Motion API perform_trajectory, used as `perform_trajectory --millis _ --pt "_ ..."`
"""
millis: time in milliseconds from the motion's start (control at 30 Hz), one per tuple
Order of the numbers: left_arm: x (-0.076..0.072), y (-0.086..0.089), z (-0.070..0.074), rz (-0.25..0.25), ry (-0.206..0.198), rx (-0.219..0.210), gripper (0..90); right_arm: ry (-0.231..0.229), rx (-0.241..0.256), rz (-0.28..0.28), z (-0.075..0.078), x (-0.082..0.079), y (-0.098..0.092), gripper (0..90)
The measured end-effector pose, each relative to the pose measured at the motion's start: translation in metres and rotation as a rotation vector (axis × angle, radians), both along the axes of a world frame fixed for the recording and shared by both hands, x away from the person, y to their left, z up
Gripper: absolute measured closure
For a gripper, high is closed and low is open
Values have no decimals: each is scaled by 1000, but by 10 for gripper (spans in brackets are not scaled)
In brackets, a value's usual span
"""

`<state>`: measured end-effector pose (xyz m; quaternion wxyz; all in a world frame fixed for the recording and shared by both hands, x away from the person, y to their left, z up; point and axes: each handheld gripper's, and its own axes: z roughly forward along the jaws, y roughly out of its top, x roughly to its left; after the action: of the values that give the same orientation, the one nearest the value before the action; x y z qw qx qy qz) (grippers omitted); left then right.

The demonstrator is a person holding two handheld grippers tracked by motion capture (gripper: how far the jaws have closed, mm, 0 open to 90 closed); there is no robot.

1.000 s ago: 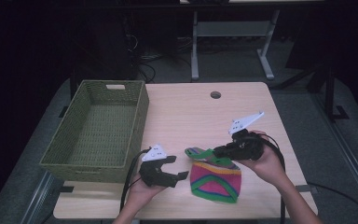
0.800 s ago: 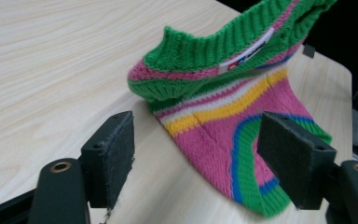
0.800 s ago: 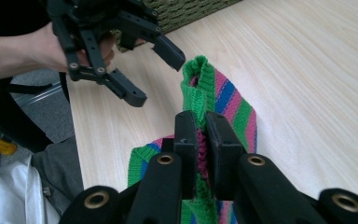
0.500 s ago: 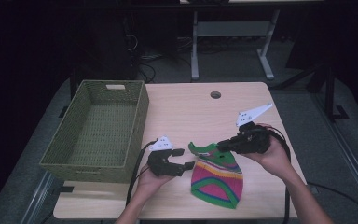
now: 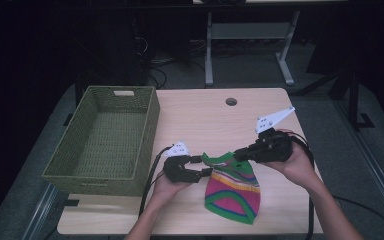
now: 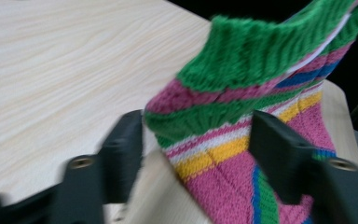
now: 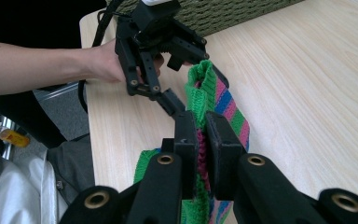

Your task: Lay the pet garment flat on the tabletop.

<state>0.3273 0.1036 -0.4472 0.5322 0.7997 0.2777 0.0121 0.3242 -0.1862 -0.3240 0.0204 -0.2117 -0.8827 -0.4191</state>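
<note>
Sock (image 5: 232,187) hung by its green cuff from my right hand-held gripper (image 5: 236,154), clamped there, toe trailing on the worktop (image 5: 200,115). My left hand-held gripper (image 5: 206,168) stood wide, jaws straddling the cuff's other edge. Closing askew could, I judged, pinch one knit layer or tug the cuff free. Pale wood worktop, green basket (image 5: 105,137) at left, dark room behind.

We see the basket (image 5: 105,137) on the table's (image 5: 200,112) left side, the sock (image 5: 232,187) right of it at the near edge, between the left gripper (image 5: 206,166) and right gripper (image 5: 236,154).
</note>
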Motion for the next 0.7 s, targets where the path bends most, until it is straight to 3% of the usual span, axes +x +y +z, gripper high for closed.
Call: perform_trajectory --millis 133,200,233,300,467,700 --pt "-2 -1 2 -20 -59 6 598 2 -13 -9 -2 2 -1 830" --pt "-3 0 3 -20 -58 5 637 2 -12 -11 -2 3 -2 830" --pt "-4 2 5 -18 -72 7 713 8 -16 -23 -3 4 -5 830" --pt "-4 3 6 -17 -76 11 775 7 -16 -27 -3 5 -7 830" --pt "-2 7 16 -20 -83 11 812 8 -38 -47 -7 8 -12 830" --pt "1 4 31 -10 -104 25 819 8 -32 -61 -9 10 -17 831"
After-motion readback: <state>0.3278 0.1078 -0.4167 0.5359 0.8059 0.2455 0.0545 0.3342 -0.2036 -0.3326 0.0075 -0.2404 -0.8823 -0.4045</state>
